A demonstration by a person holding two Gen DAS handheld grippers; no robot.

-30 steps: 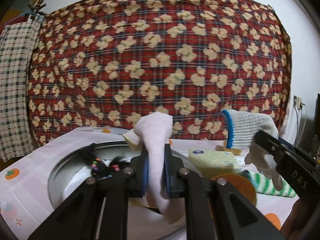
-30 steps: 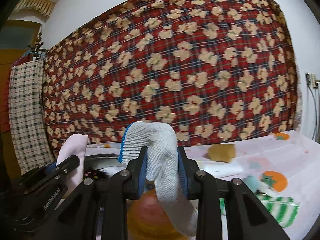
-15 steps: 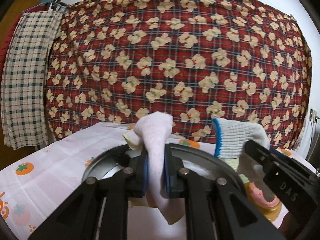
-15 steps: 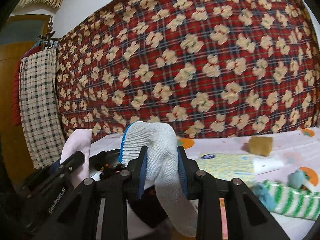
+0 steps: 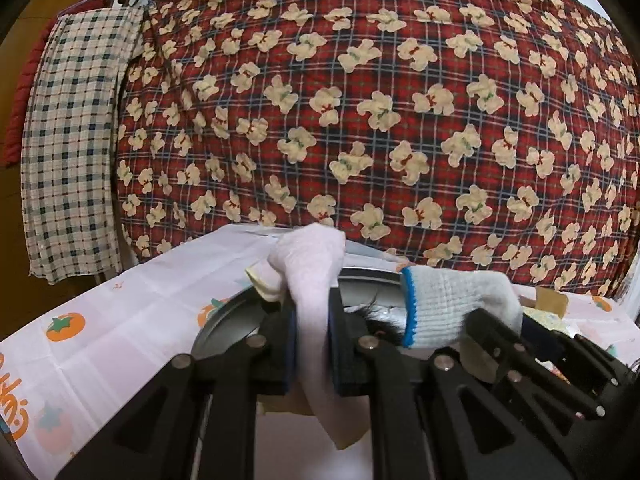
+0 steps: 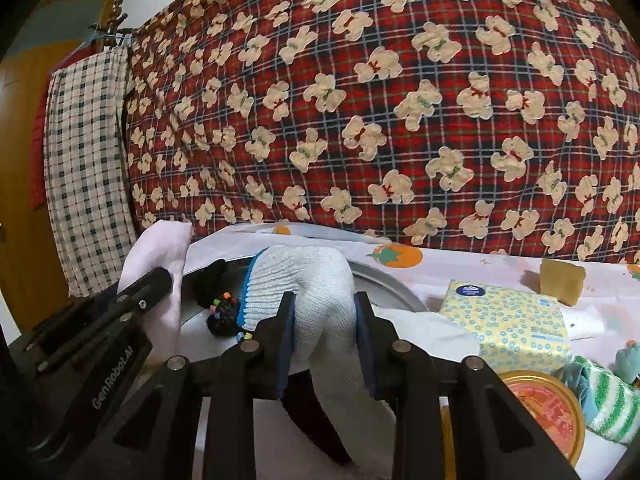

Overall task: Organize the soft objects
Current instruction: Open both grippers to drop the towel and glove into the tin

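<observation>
The pale pink fabric sock (image 5: 310, 280) is clenched in the left gripper (image 5: 312, 344) above the round grey metal basin (image 6: 384, 284); beside it, the right gripper (image 6: 324, 340) grasps the white knitted blue-cuffed glove (image 6: 308, 284) over the basin.

Pink sock (image 5: 308, 280): soft, fine-knit cloth. Work glove (image 6: 316, 284): coarse ribbed knit, blue-edged cuff. Basin (image 6: 384, 284): smooth, dull-sheen metal. Fingers (image 6: 286, 344): matt black plastic. Tissue pack (image 6: 508, 320): glossy printed wrapper. Counter (image 5: 120, 320): smooth printed cloth cover.
</observation>
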